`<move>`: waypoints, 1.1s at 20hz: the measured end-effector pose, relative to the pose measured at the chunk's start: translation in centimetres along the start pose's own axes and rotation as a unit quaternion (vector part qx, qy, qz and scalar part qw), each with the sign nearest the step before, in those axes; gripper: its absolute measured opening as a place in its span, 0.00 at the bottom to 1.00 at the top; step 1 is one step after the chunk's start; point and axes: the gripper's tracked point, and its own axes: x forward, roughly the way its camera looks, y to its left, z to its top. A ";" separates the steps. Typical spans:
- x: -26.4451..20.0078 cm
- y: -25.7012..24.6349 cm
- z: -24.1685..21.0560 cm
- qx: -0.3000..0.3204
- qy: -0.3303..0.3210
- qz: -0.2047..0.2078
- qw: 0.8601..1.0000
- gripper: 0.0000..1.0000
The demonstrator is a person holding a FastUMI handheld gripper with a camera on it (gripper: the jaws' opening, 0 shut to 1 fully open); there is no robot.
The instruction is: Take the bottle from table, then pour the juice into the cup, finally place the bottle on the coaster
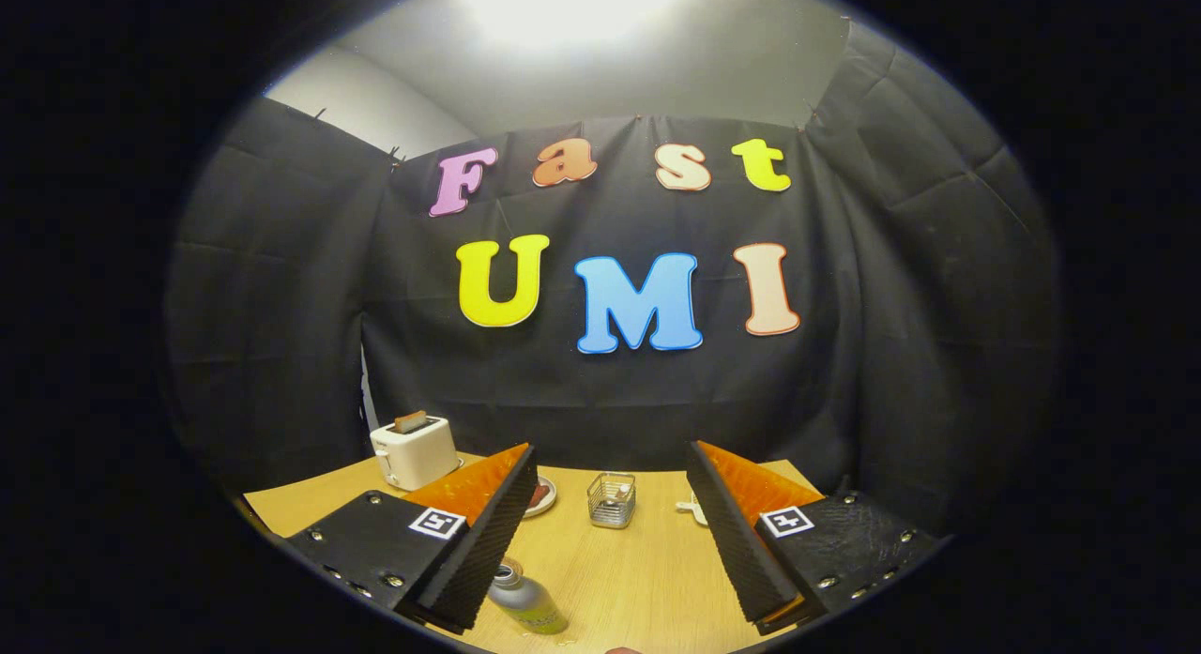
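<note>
Two black ribbed fingers (488, 541) of the gripper (610, 532) stand wide apart, released, and nothing is between them. Just beside the left finger, low on the wooden counter (638, 570), stands the bottle (527, 600) with its open neck up. Beyond the fingers, between them, is a small clear cup (612, 499). A round coaster (542, 494) lies partly behind the left finger. Further left stands a white toaster (413, 452).

Black cloth (619, 391) hangs in creased panels as the booth's wall, closing round the far edge and both far corners of a light wooden tabletop (638, 579). Above it a pale ceiling (600, 72) carries one bright overhead light (572, 2)
</note>
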 end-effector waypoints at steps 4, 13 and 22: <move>-0.5 2.3 -3.2 0.007 0.003 0.022 1.000 0.98; -0.4 5.7 -10.6 -0.011 -0.002 0.024 1.000 0.99; 1.8 8.3 -17.6 -0.006 0.027 0.008 1.000 0.99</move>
